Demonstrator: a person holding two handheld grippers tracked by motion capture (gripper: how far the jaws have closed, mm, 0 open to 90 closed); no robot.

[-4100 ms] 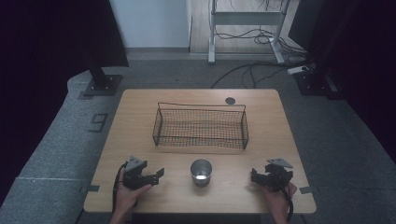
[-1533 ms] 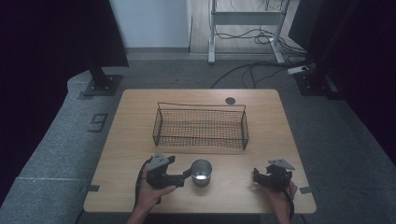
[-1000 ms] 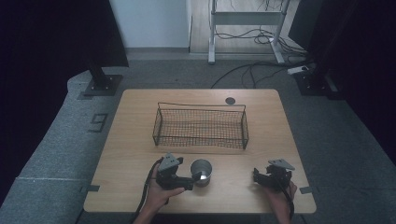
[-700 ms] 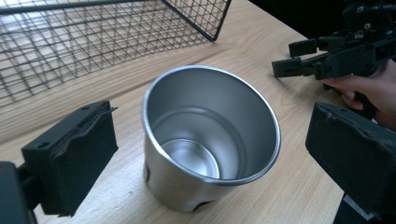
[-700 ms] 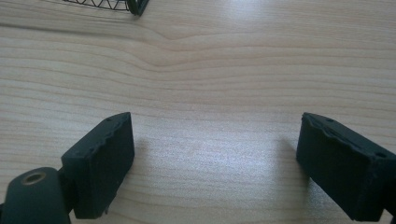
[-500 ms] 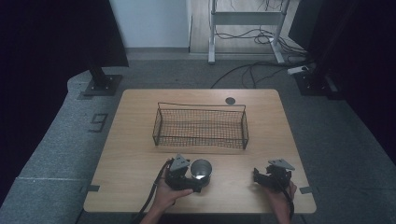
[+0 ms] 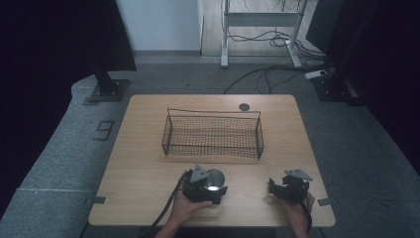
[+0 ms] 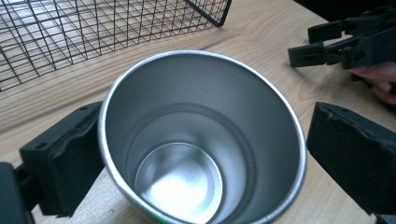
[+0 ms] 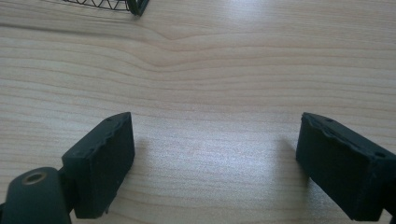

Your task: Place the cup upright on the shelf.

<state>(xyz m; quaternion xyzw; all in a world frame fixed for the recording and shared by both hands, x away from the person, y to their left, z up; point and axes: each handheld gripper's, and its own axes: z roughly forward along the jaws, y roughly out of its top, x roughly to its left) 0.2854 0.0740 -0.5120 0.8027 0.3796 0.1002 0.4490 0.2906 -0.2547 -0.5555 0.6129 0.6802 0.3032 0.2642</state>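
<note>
Same wooden table (image 7: 148, 148) as before, nothing new on it. Same wire basket (image 7: 213, 134) in the middle, empty and not moved at all.

Now the big change. Four seconds ago, sat by the near left edge of the table, well apart from the cup. Since then, slid across bit by bit and now right up at the cup: that is the left gripper (image 7: 213, 186). Good news for the job, most likely: reach done, squeeze not yet done.

Jaws of the left gripper (image 8: 205, 158) spread wide, one on each side of the cup. Nothing held yet. Left-hand jaw tucked close against the cup's wall, maybe touching, hard to tell. Right-hand jaw off to the side with a bit of bare table in between.

No change for the right gripper (image 7: 285, 187). Parked near the right edge, same spot as four seconds ago. Jaws of the right gripper (image 9: 215, 163) wide apart too, with only bare wood between them. Holding nothing.

Last, the small shiny metal cup (image 8: 201, 140). Standing upright on the table, just in front of the basket, mouth up and empty inside. Not moved since earlier. Sitting between the left jaws, a little closer to one side than the other. Probably next: close on the cup, then lift, maybe over to the basket.
</note>
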